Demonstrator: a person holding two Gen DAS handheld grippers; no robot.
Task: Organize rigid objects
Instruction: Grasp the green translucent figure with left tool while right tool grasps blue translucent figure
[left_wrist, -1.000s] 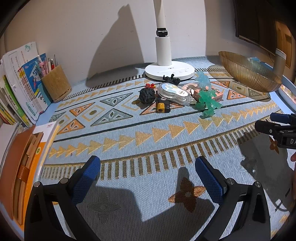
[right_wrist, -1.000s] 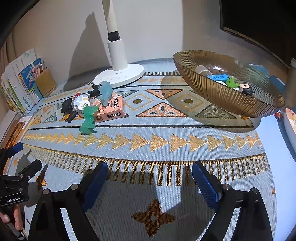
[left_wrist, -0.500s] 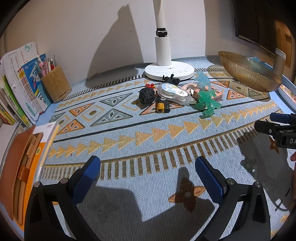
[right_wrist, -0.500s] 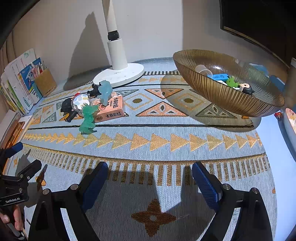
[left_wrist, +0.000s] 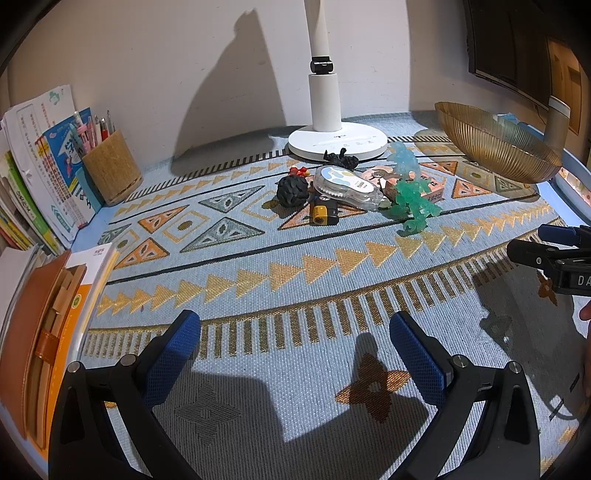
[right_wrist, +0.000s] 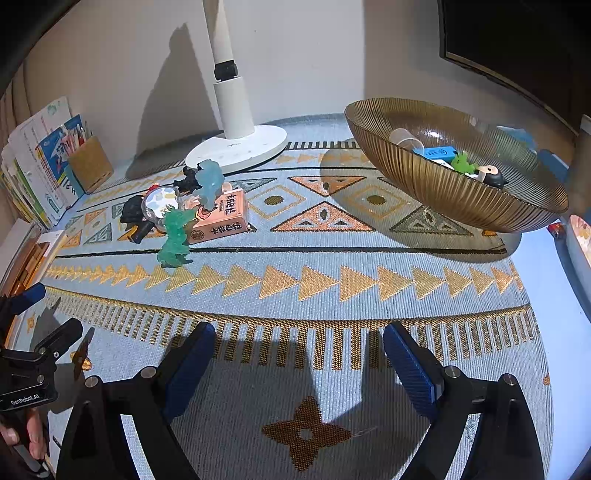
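A heap of small objects lies mid-mat near the lamp: a green figure (left_wrist: 415, 206) (right_wrist: 175, 230), a pale blue figure (left_wrist: 404, 160) (right_wrist: 209, 181), a pink box (right_wrist: 221, 218), a clear tape dispenser (left_wrist: 347, 186), a black ball (left_wrist: 293, 190) and a black-yellow piece (left_wrist: 323, 214). A gold ribbed bowl (right_wrist: 454, 192) (left_wrist: 495, 149) at the right holds several small items. My left gripper (left_wrist: 295, 347) is open and empty over the near mat. My right gripper (right_wrist: 299, 354) is open and empty, well short of the bowl.
A white lamp base (left_wrist: 338, 142) stands behind the heap. A cork pen holder (left_wrist: 110, 166) and books (left_wrist: 33, 184) line the left edge. A brown case (left_wrist: 29, 339) lies near left. A dark monitor (right_wrist: 517, 51) stands at the back right.
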